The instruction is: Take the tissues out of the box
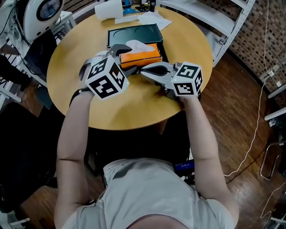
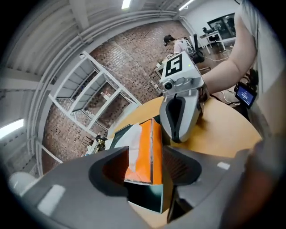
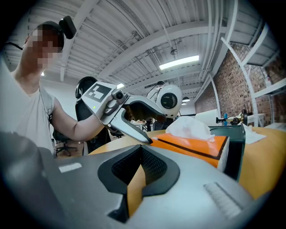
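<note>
On the round wooden table [image 1: 129, 109], the orange tissue box [image 1: 143, 57] lay toward 12 o'clock from the table's middle. It rested at the near edge of a dark green tray [image 1: 134, 35], and a white tissue [image 1: 135, 44] stood up out of its top slot.

The left gripper [image 1: 129, 58] sat at 8 o'clock of the box with its jaws wide apart, one on either side of the box's left end. In the left gripper view the box appeared end-on between the two pads, and neither pad looked to be pressing on it (the tissue side was the harder one to judge).

The right gripper [image 1: 144, 71] sat at 4 o'clock of the box and pointed toward 9 o'clock. Its tip was just beside the box's near long side and close to the nearer jaw of the left gripper. Its jaws were drawn together to a thin slit through which only the table's wood showed, and they held nothing.

At the table's 12 o'clock edge were a white roll [image 1: 108, 10] and some loose white sheets [image 1: 151, 19]. Beyond the table, at about 1 o'clock, a white metal rack [image 1: 214, 22] stood before a brick wall [image 1: 254, 36].
</note>
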